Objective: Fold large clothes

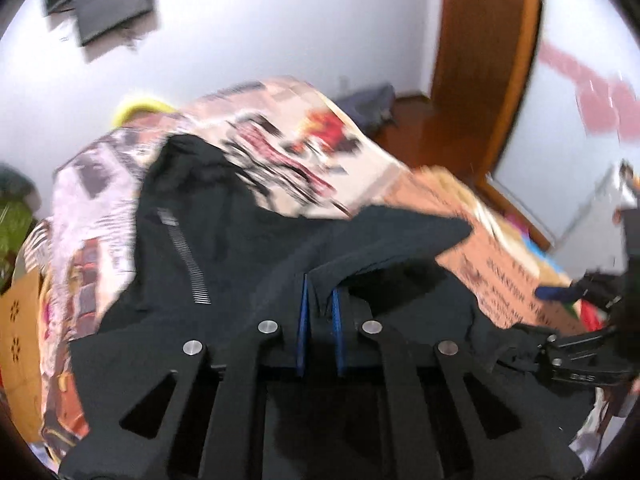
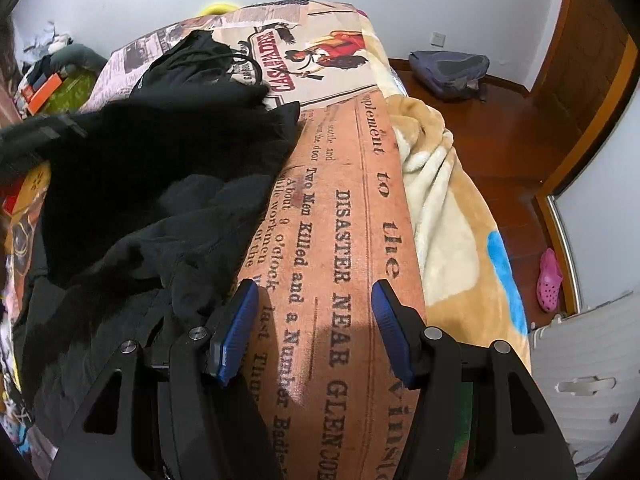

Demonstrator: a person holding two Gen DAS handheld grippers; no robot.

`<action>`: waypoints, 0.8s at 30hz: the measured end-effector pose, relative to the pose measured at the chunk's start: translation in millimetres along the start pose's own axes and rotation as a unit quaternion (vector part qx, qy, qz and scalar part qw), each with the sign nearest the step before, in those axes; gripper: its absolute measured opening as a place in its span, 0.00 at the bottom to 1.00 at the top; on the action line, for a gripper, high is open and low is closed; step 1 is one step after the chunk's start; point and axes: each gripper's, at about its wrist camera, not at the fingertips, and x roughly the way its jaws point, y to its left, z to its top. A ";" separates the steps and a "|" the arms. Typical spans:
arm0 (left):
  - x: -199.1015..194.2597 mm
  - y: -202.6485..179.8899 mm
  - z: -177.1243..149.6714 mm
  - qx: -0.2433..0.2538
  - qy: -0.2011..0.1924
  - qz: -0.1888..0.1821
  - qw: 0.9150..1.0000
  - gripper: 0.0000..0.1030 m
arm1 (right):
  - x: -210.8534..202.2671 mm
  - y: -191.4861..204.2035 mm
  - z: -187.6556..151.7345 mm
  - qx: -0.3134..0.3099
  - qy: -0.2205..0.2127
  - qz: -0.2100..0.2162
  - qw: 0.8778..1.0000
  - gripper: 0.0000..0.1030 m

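Right now the bed is the biggest thing, covered with a sheet printed like an old newspaper, and a fluffy tan blanket hangs along its far side. On the bed lies the black jacket, the big piece of clothing to fold. It is not neat yet. It sits in a bumpy heap on one side of the bed, with one part pulled up over another and a corner sticking out onto the orange print. A zipper shows on its front in the left wrist view, and a black cord curls near its top end.

So the folding looks like it is only just started. I think one side is being lifted to lay it over, but no flat, tidy fold shows anywhere. Most of the work seems left: smoothing the cloth, folding the sides in, then folding it in half.

The left hand-held gripper has its blue pads squeezed together on a ridge of the black jacket. The left view is blurry.

The right hand-held gripper has its fingers wide apart and holds nothing. It hangs over the bare sheet, with the jacket's edge just beside its left finger.

Smaller things lie on the floor: a grey bag and a pink shoe.
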 end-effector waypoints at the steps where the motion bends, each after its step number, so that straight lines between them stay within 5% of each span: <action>1: -10.3 11.3 0.0 -0.010 -0.010 0.006 1.000 0.09 | 1.2 -0.3 -0.9 0.003 0.001 -0.002 1.000 0.53; 8: -63.7 91.3 -39.1 -0.070 -0.044 0.057 0.995 0.09 | -0.5 0.9 -2.6 0.014 0.003 -0.007 1.000 0.53; 13: -54.8 120.1 -97.0 -0.113 0.000 0.060 0.992 0.20 | -1.0 9.6 -5.1 0.002 0.000 -0.026 1.000 0.53; 17: -37.8 151.1 -150.5 -0.179 0.047 0.075 0.980 0.23 | -0.7 8.0 -6.4 0.016 0.001 -0.027 0.999 0.53; 20: -26.5 177.2 -184.5 -0.246 0.075 0.018 0.966 0.24 | -0.9 8.7 -5.8 0.020 0.005 -0.030 0.999 0.53; 24: -25.3 197.6 -213.7 -0.300 0.075 -0.010 0.951 0.26 | -1.9 12.6 -5.8 0.019 0.007 -0.041 0.999 0.53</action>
